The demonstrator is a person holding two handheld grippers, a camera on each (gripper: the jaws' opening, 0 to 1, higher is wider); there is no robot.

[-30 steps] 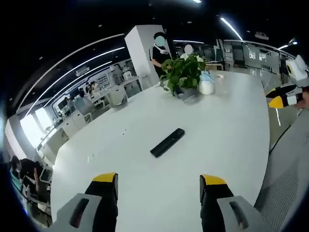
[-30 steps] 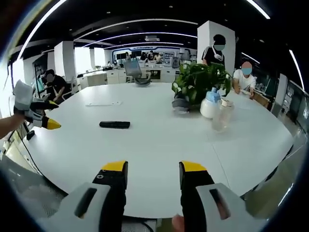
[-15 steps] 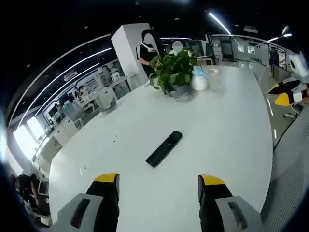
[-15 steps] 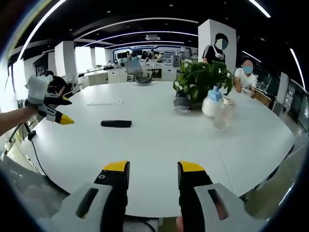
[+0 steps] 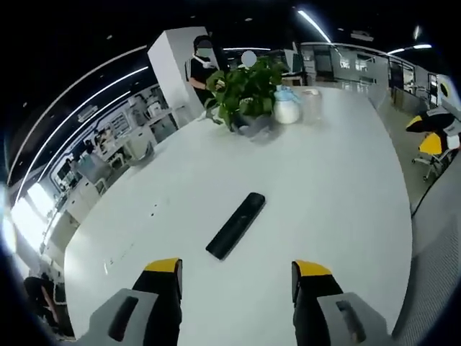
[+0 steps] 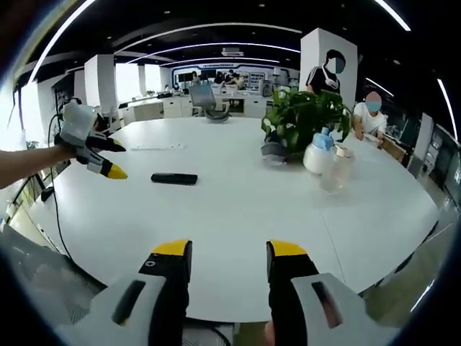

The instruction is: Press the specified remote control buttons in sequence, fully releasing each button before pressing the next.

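Black remote (image 5: pixel 235 224) lies flat on the white table (image 5: pixel 338 180), ahead of the left gripper (image 5: pixel 235 270); we see both that and the right gripper (image 6: pixel 227 252) with jaws parted, holding nothing; a plant (image 6: pixel 302 119) and bottles (image 6: pixel 318 156) stand well beyond.

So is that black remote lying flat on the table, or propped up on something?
Flat. The remote lies with its whole length on the white table, nothing under it and neither gripper touching it.
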